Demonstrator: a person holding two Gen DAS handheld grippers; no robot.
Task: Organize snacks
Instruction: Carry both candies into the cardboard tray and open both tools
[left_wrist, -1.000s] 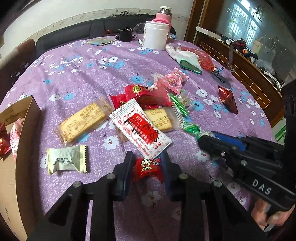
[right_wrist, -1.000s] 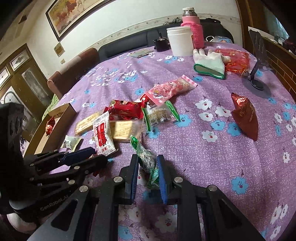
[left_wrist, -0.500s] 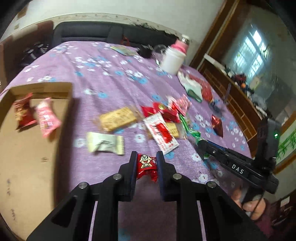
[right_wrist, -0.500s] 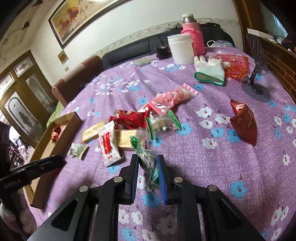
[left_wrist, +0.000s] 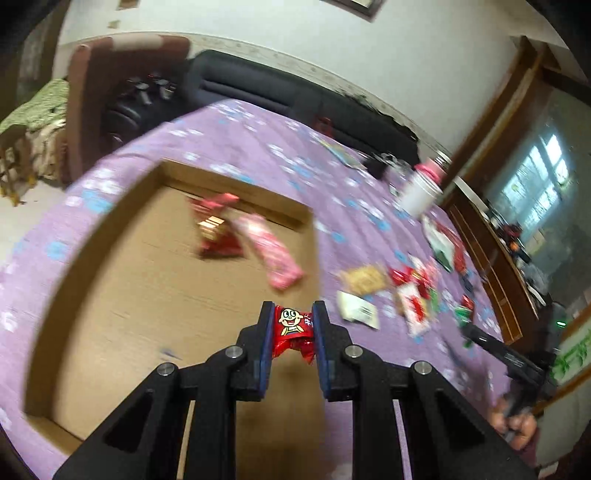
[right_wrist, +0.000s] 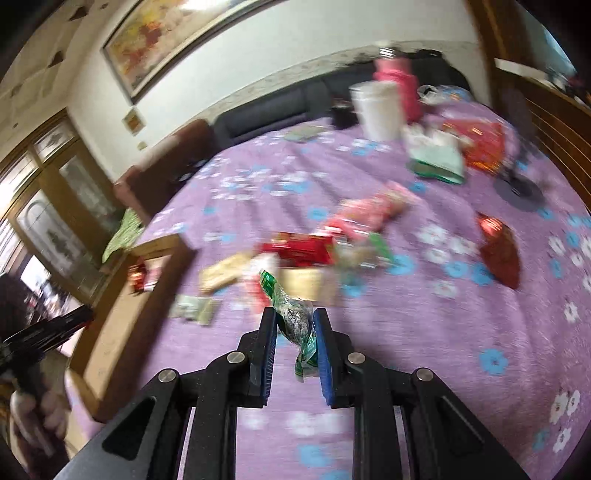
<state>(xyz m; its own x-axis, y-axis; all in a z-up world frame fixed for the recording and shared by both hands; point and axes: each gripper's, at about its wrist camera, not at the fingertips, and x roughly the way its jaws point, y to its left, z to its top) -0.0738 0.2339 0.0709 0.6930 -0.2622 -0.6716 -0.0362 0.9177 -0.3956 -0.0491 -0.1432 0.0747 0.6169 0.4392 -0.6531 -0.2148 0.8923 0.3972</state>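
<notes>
Right tongs (right_wrist: 294, 325) are pinching a green sweet (right_wrist: 291, 319) above the bench (right_wrist: 424, 332). Loose snack packets (right_wrist: 295, 251) are lying mid-cloth, a dark red pouch (right_wrist: 498, 254) apart at right. A cardboard box (right_wrist: 122, 314) is sitting at left, the left tongs (right_wrist: 44, 332) hanging over it.

Red cartoon-face candy (left_wrist: 293, 325) above cardboard box (left_wrist: 110, 280); green-wrapped snack (right_wrist: 291, 317) aloft

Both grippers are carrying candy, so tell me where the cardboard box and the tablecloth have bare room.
The cardboard box floor is bare on the near and left side; only a red packet and pink packet lie toward its far wall. The purple tablecloth is bare near the right gripper. The snack pile mid-table is crowded.
</notes>
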